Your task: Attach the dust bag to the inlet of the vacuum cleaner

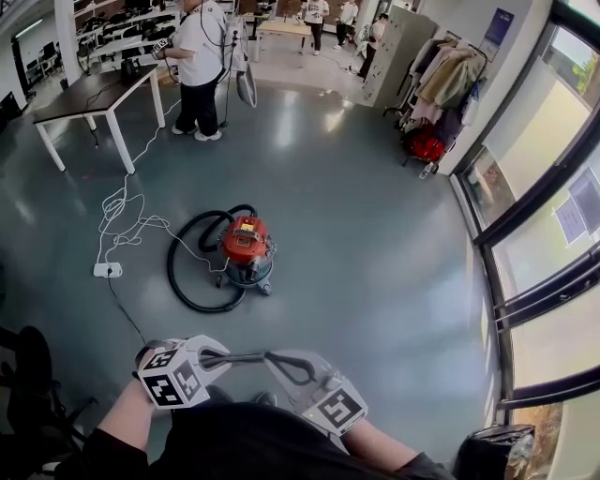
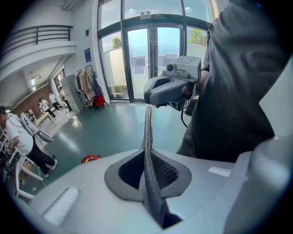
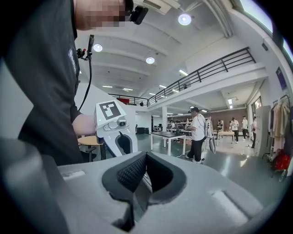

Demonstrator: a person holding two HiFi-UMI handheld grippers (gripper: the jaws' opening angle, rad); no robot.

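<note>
Both closed, empty: left tool (image 2: pixel 147 114), right tool (image 3: pixel 145 160).

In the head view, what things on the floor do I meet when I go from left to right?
White power strip → red vacuum cleaner → red bag below the clothes rack → glass wall.

Legible text: none. Blue wall sign (image 1: pixel 498 26) too small to read; marker cubes (image 1: pixel 172 380) bear only black-and-white square patterns
</note>
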